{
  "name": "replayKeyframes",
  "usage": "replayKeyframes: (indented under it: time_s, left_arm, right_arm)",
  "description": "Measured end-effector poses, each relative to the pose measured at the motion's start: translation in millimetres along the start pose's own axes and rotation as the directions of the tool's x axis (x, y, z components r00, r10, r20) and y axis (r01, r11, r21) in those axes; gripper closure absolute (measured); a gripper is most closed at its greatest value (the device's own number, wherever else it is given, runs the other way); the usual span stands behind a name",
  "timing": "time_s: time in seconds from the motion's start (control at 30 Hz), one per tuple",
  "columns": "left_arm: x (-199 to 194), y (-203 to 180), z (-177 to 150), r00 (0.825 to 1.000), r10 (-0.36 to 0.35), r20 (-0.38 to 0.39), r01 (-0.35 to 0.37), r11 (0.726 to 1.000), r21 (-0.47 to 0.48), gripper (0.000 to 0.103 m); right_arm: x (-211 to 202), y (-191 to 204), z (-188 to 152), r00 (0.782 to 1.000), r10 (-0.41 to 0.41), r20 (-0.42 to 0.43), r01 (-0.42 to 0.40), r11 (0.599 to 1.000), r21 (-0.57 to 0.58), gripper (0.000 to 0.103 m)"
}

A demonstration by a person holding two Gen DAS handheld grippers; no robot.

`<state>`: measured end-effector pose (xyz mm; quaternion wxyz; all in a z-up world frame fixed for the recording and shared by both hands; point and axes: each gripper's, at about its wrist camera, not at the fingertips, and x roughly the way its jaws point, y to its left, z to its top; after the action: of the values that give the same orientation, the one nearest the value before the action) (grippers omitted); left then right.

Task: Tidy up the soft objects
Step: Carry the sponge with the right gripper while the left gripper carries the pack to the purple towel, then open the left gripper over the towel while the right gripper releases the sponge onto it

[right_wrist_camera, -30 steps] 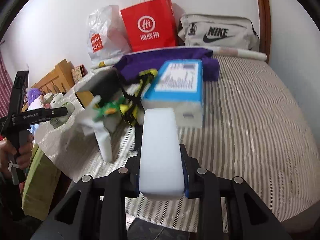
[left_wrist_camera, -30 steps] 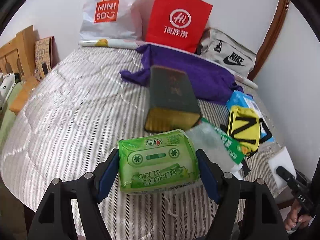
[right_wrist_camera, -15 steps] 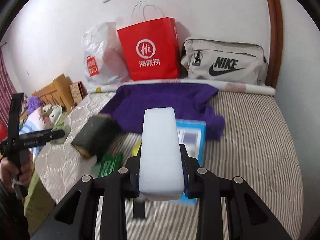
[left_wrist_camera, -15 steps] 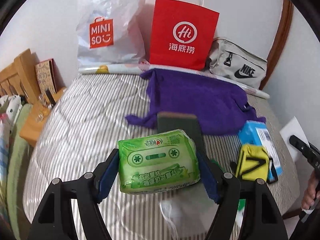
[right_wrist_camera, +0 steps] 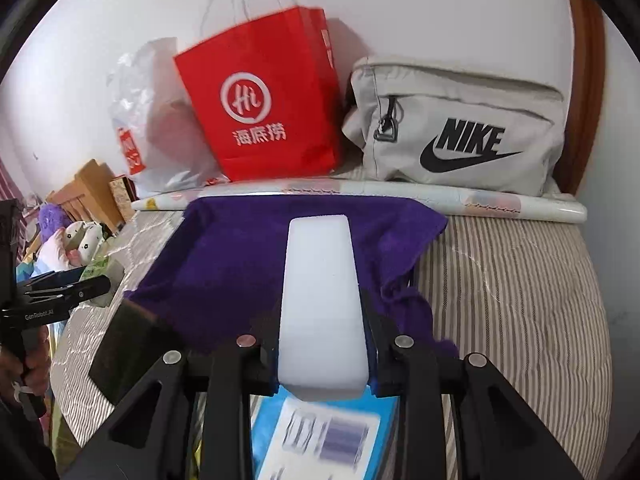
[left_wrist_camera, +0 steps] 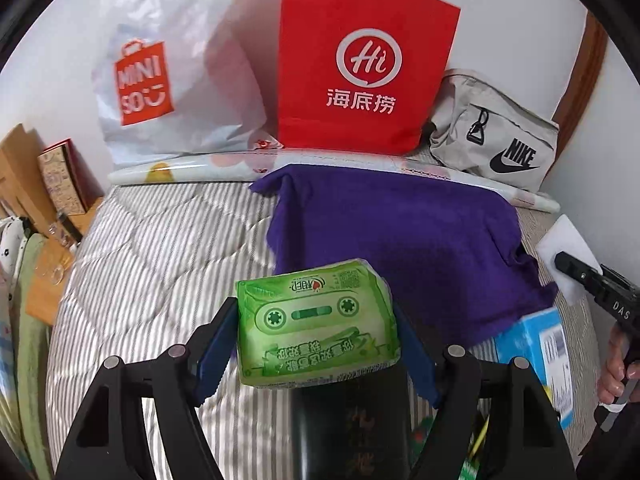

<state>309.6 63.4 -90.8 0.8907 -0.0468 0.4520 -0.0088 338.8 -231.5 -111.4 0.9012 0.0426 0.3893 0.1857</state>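
Now green tissue pack (left_wrist_camera: 316, 326) sits clamped between left tongs (left_wrist_camera: 316, 344).

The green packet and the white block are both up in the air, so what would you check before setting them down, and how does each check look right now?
1. Left gripper holds the green packet from both sides: ok.
2. Right gripper clamps the white block squarely: ok.
3. Purple cloth lies flat on the bed with bare room on it: ok.
4. Dark box and blue box sit low beneath the grippers and could be bumped on the way down: not ok.
5. Which bag, red bag or Nike bag, is open to take things: cannot tell.
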Motion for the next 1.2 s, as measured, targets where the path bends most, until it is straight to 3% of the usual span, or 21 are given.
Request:
replayKeyframes:
  time_s: [0.5, 0.83, 1.03, 1.17, 1.2]
  left_arm:
    - [92, -3, 56, 0.996, -0.044, -0.081, 0.044, 0.999, -0.001, 0.029]
    - [125, -10, 79, 0.992, -0.031, -0.119, 0.036, 0.999, 0.035, 0.028]
    - [135, -8, 85, 0.988, -0.048, -0.145, 0.05, 0.999, 0.01, 0.028]
    - [141, -13, 89, 0.984, -0.07, -0.161, 0.075, 0.997, 0.022, 0.017]
    - [140, -13, 89, 0.985, -0.081, -0.154, 0.085, 0.996, 0.019, 0.015]
  right_arm:
    - [78, -24, 15, 0.986, -0.041, -0.159, 0.036, 0.999, -0.034, 0.073]
    - [100, -26, 17, 0.975, -0.048, -0.215, 0.036, 0.997, -0.061, 0.073]
    - [104, -27, 17, 0.972, -0.046, -0.231, 0.032, 0.998, -0.063, 0.071]
    - [103, -27, 18, 0.975, -0.032, -0.221, 0.018, 0.998, -0.067, 0.049]
    - [101, -27, 18, 0.977, -0.026, -0.212, 0.012, 0.998, -0.065, 0.038]
